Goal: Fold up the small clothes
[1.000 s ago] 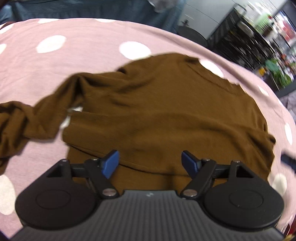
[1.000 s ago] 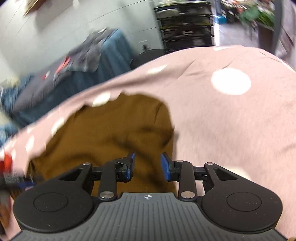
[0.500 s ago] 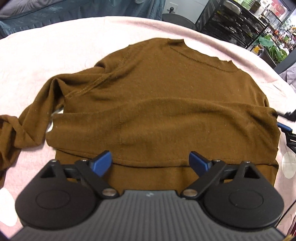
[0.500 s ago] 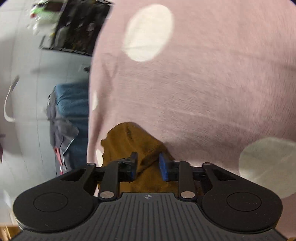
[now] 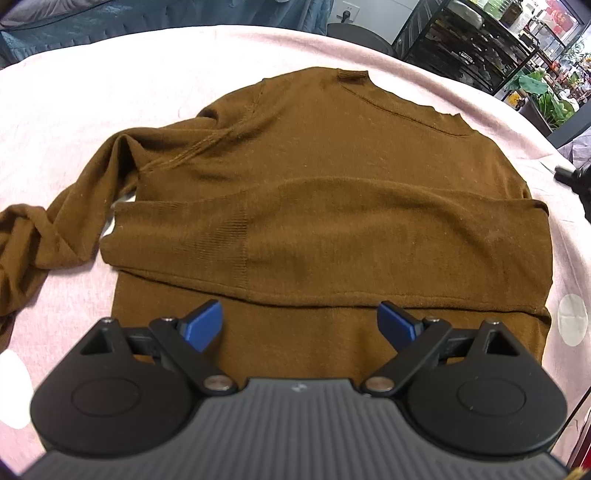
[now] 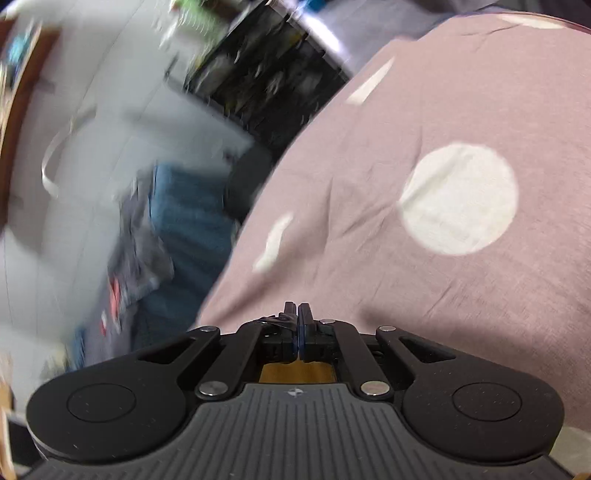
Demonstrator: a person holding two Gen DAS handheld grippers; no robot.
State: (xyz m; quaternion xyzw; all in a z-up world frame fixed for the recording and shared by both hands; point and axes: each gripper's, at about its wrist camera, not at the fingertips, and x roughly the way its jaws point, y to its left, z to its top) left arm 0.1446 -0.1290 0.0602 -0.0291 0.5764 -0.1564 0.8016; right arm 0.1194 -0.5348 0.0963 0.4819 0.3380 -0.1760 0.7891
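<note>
While hovering wide-jawed, empty left gripper over brown sweater — now pulling away right gripper, jaws pinched together on nothing, sleeve fold laid.

We can't read a single word or number anywhere here. The red signs on the back shelves in the left wrist view are way too small and fuzzy to make out, and the right wrist view is motion-blurred. The only mark we spot is a tiny round logo on the right tongs' body, no letters.
</note>
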